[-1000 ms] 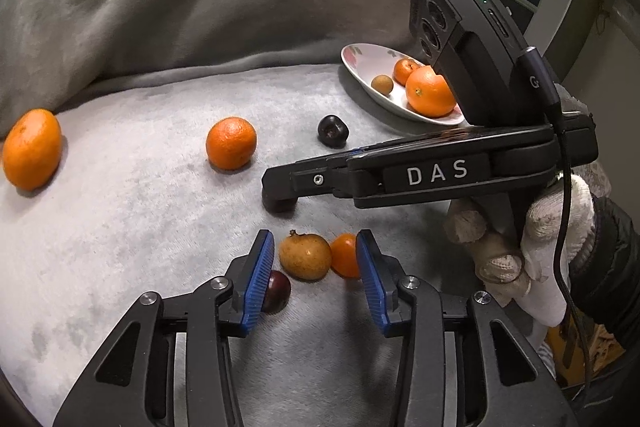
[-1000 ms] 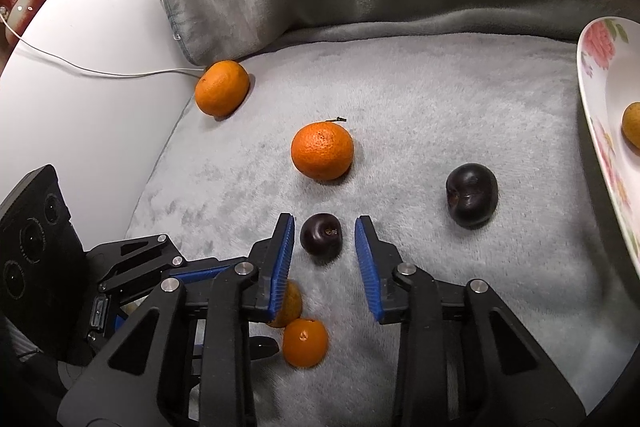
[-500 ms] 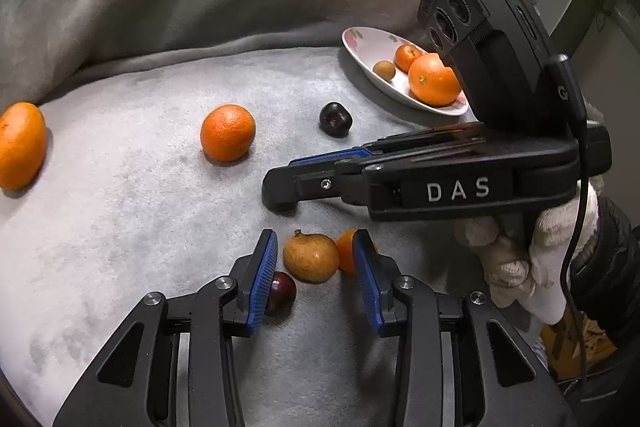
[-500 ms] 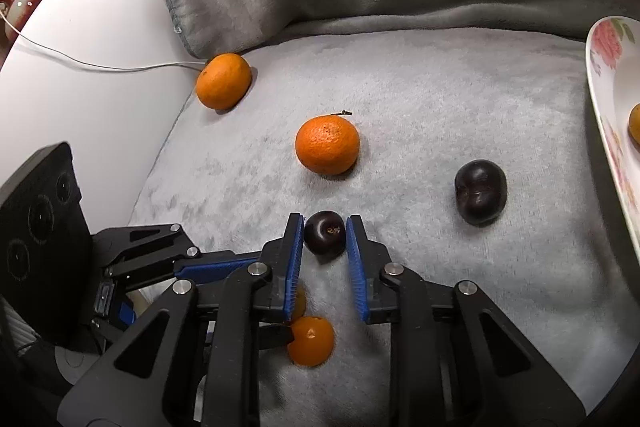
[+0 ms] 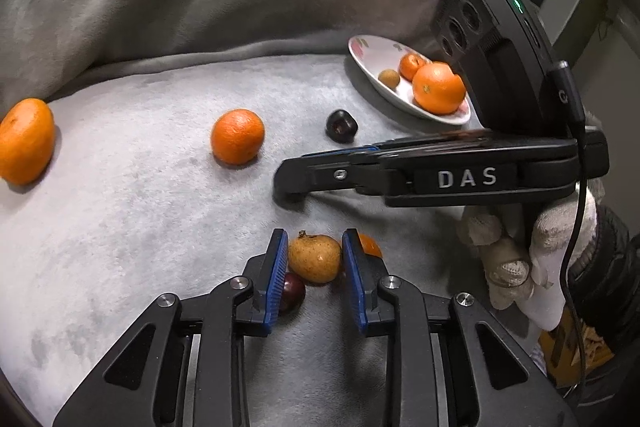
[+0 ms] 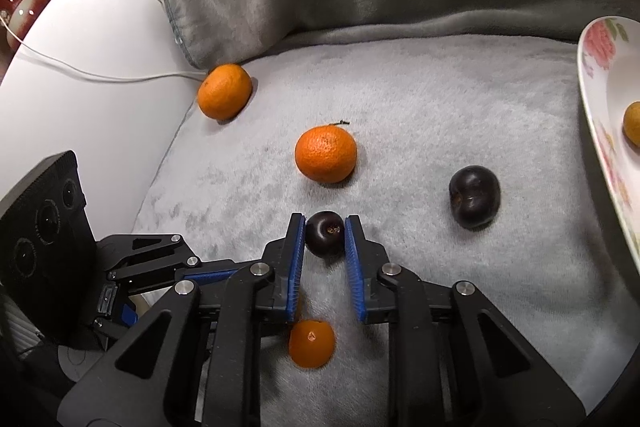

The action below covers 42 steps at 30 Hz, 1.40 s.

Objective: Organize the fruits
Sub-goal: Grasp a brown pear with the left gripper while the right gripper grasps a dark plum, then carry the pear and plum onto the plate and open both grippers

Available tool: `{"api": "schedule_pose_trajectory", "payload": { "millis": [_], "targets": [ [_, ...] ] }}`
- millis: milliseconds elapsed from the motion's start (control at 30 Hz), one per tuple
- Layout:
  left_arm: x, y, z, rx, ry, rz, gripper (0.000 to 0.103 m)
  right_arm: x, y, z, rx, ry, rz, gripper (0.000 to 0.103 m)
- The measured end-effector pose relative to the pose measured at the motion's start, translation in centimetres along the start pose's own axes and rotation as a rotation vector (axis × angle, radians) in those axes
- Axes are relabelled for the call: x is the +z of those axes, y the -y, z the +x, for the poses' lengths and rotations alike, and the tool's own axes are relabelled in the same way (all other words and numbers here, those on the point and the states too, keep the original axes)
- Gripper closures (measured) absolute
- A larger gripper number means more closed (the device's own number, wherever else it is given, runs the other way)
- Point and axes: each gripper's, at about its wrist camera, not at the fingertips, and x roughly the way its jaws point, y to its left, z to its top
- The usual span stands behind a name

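Note:
My left gripper (image 5: 315,243) is closing its jaws on a tan, pear-shaped fruit (image 5: 315,259) that lies on the grey blanket (image 5: 140,227), and both blue pads meet its sides. A small dark fruit (image 5: 292,295) lies against the left pad, and a small orange (image 5: 369,247) peeks out behind the right pad. My right gripper (image 6: 325,227) is shut on a small dark plum (image 6: 325,239). In the left wrist view the right gripper (image 5: 288,183) reaches in from the right and hides that plum.
Loose on the blanket lie two oranges (image 6: 326,154) (image 6: 224,91), a larger dark plum (image 6: 475,195) and a small orange (image 6: 311,343). A flowered plate (image 5: 368,55) at the right holds oranges and a tan fruit. A gloved hand (image 5: 508,259) holds the right gripper. A white cable (image 6: 100,77) runs along the left.
Both pairs of jaws have narrowed. The right pads came onto the small dark plum. The left pads drew in around the tan fruit.

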Motion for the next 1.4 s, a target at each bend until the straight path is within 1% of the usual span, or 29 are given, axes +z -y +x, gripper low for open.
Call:
{"api": "schedule_pose_trajectory", "payload": {
  "millis": [167,300,567,733,967,1167,1400],
  "targets": [
    [-0.1,-0.7,-1.5,-0.009,0.042,-0.039,0.077,0.2,0.1,-1.5,-0.016,0.045,-0.005,0.082],
    [0.0,-1.0,-2.3,-0.023,0.071,-0.064,0.077,0.1,0.0,-3.3,-0.049,0.095,-0.02,0.082],
    [1.3,-0.2,-2.8,-0.06,0.118,-0.078,0.077,-0.4,0.8,-7.6,-0.117,0.2,-0.031,0.082],
    [2.4,0.9,-2.6,-0.085,0.139,-0.067,0.077,-0.7,1.8,-10.5,-0.158,0.262,-0.027,0.082],
    [4.4,2.7,-1.5,-0.111,0.153,-0.048,0.077,-1.0,3.8,-13.5,-0.197,0.322,0.0,0.082],
    [6.0,3.9,-0.6,-0.131,0.158,-0.03,0.077,-0.7,5.0,-15.3,-0.226,0.351,0.006,0.082],
    [8.1,6.1,0.6,-0.143,0.161,0.013,0.077,0.4,6.8,-16.2,-0.257,0.366,0.011,0.082]
  ]
}}
